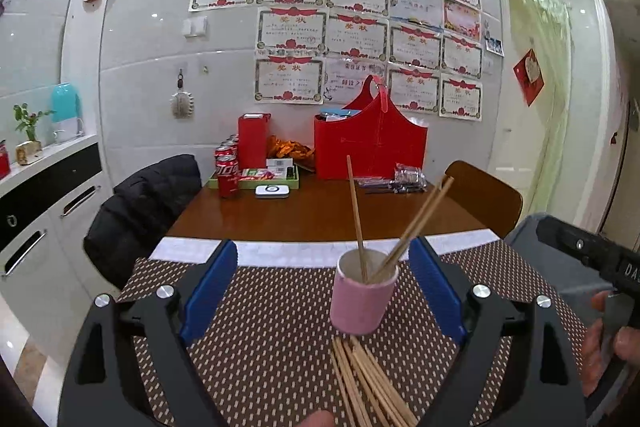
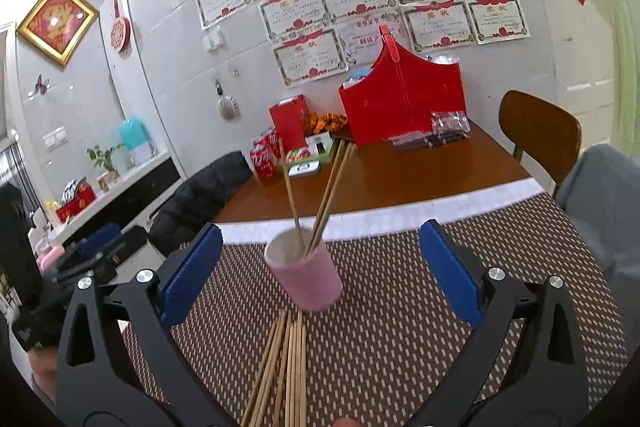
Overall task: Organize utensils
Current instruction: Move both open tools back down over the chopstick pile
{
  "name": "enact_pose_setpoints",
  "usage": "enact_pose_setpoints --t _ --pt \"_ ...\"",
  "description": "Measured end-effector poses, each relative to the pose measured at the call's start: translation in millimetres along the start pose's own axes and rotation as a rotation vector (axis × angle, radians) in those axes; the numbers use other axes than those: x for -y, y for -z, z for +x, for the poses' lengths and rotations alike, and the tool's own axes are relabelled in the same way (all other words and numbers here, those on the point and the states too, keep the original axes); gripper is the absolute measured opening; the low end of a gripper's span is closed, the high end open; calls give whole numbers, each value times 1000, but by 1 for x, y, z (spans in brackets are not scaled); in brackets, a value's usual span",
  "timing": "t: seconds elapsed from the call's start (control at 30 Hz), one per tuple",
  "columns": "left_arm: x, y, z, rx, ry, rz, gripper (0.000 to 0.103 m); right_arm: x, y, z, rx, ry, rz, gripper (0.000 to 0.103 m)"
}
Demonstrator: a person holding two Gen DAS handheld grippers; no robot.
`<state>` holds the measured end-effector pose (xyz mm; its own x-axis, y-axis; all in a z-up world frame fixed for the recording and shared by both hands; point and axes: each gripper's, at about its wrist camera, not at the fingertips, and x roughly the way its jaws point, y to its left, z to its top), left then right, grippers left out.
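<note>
**Three Chopsticks in the Cup, a Pile Still to Go**

A pink cup (image 1: 363, 297) stands upright on a brown patterned placemat (image 1: 260, 327), holding three chopsticks (image 1: 357, 215) that lean apart against its rim. Just near of the cup, a loose bundle of chopsticks (image 1: 368, 383) lies flat on the mat, its far ends almost touching the cup's base. By this showing the sorting is barely begun: the larger share remains on the mat.

The left gripper (image 1: 324, 287) hangs above the mat with its blue pads spread wide and nothing between them; the cup sits between the fingers, nearer the right one, and the pile lies below and near of it. The right gripper (image 2: 320, 267) is likewise spread and empty, the cup just ahead between its fingers, the pile (image 2: 286, 367) directly beneath. Beyond, a red basket (image 1: 370, 143) and soda cans (image 1: 227, 175) sit at the table's far side.
</note>
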<state>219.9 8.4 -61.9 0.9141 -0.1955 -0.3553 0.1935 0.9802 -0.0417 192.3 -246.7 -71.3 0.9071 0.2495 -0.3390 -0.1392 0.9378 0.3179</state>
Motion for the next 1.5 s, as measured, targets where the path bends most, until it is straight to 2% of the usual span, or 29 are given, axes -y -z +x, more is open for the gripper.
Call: enact_pose_setpoints --t 0.3,0.63,0.8,1.03,1.33,1.5 --pt "15 3 -52 -19 -27 23 86 -4 19 -38 -46 21 0 97" --pt "22 15 -67 -49 -43 34 86 -15 31 -52 -79 24 -26 97" --pt "14 32 -64 -94 -53 17 86 -20 45 -44 -124 34 -51 97" --pt "1 68 -37 -231 -59 14 86 -21 65 -19 -226 39 -77 97" --pt "-1 127 33 -477 -22 12 86 -12 84 1 -307 54 -81 97" --pt "2 152 60 -561 -37 36 86 -2 94 12 -349 68 -77 97"
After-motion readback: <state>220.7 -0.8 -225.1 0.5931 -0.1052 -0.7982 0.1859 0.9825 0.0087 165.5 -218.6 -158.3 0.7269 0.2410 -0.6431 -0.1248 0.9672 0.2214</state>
